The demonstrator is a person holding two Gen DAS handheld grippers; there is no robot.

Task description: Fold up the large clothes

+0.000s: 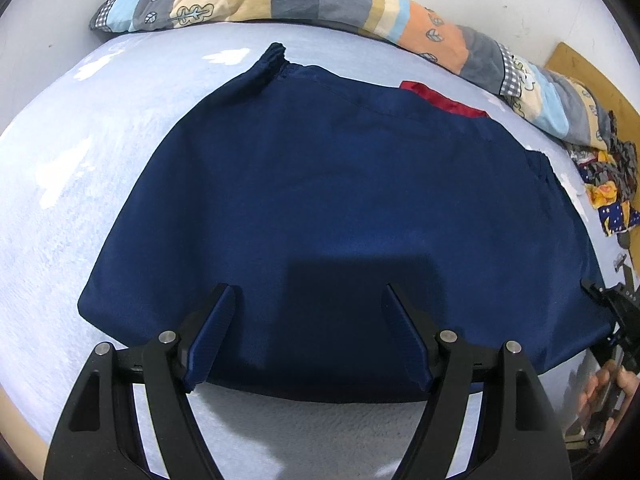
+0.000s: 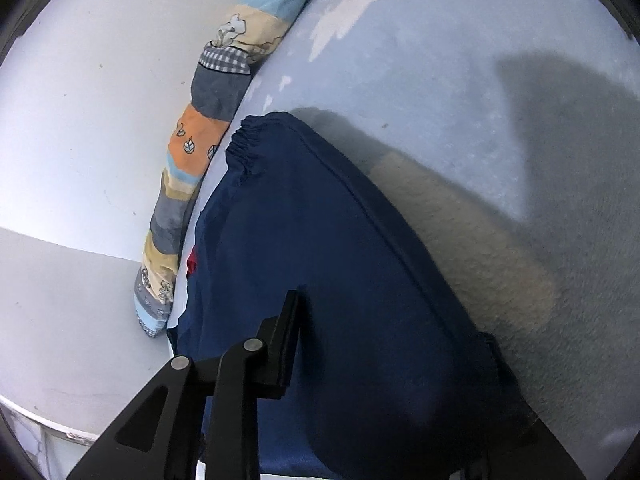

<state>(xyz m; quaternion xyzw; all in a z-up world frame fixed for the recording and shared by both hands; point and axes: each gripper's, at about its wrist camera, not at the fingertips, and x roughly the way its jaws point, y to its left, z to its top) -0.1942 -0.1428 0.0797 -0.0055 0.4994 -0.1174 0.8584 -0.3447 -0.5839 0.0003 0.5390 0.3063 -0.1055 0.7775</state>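
Observation:
A navy garment (image 1: 344, 208) with elastic cuffs and a red patch (image 1: 440, 98) at its far edge lies spread flat on the pale blue bed sheet (image 1: 80, 184). My left gripper (image 1: 310, 292) hovers over the garment's near hem, jaws wide open with only flat cloth below them. My right gripper (image 2: 328, 312) sits at the garment's right edge, also seen in the left wrist view as the right gripper (image 1: 600, 296). Its left finger (image 2: 286, 336) shows a bare pad face; navy cloth (image 2: 360, 280) lies beside it and drapes over the other finger, hiding it.
A long patchwork pillow (image 1: 320, 0) runs along the white wall at the bed's far side. A crumpled patterned cloth (image 1: 612, 184) lies at the far right by a wooden board (image 1: 576, 60). A person's hand (image 1: 604, 392) holds the right gripper.

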